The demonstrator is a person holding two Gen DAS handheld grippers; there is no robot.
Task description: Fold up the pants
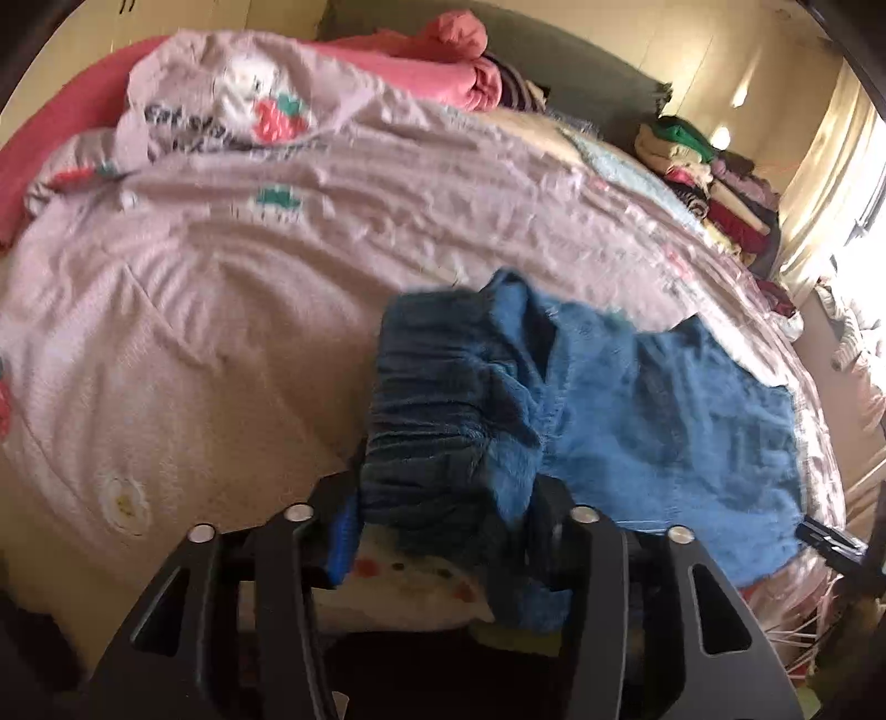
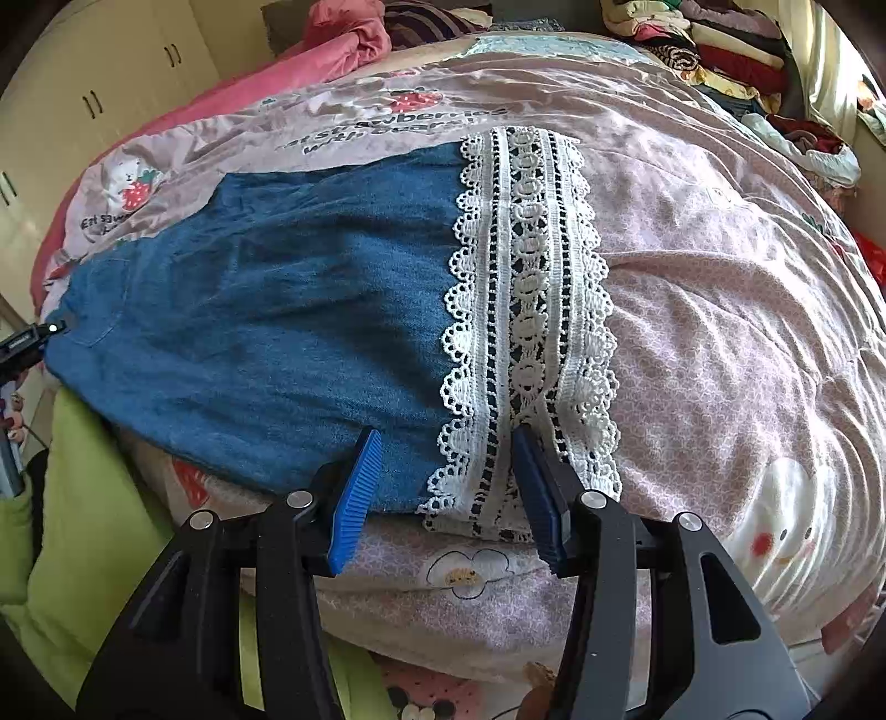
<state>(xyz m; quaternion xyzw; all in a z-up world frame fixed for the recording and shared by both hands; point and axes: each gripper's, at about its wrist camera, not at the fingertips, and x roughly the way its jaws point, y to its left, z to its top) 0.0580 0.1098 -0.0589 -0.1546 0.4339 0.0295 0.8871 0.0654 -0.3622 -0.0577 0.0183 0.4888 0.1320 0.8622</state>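
Left wrist view: the left gripper (image 1: 443, 526) pinches the gathered waistband of the denim pants (image 1: 637, 399), likely to carry it over for a fold; they lie at the near edge of the pink quilt (image 1: 221, 288).

Right wrist view: the right gripper (image 2: 448, 493) stands spread, astride the lace hem (image 2: 526, 277) without clamping it. Folded clothes (image 2: 720, 50) line the bed's far corner.

- My left gripper (image 1: 443, 531) has the bunched top of the blue pants (image 1: 637, 399) between its fingers.
- The pants lie on a pink blanket (image 1: 221, 288).
- Piled clothes (image 1: 714, 183) sit far off.
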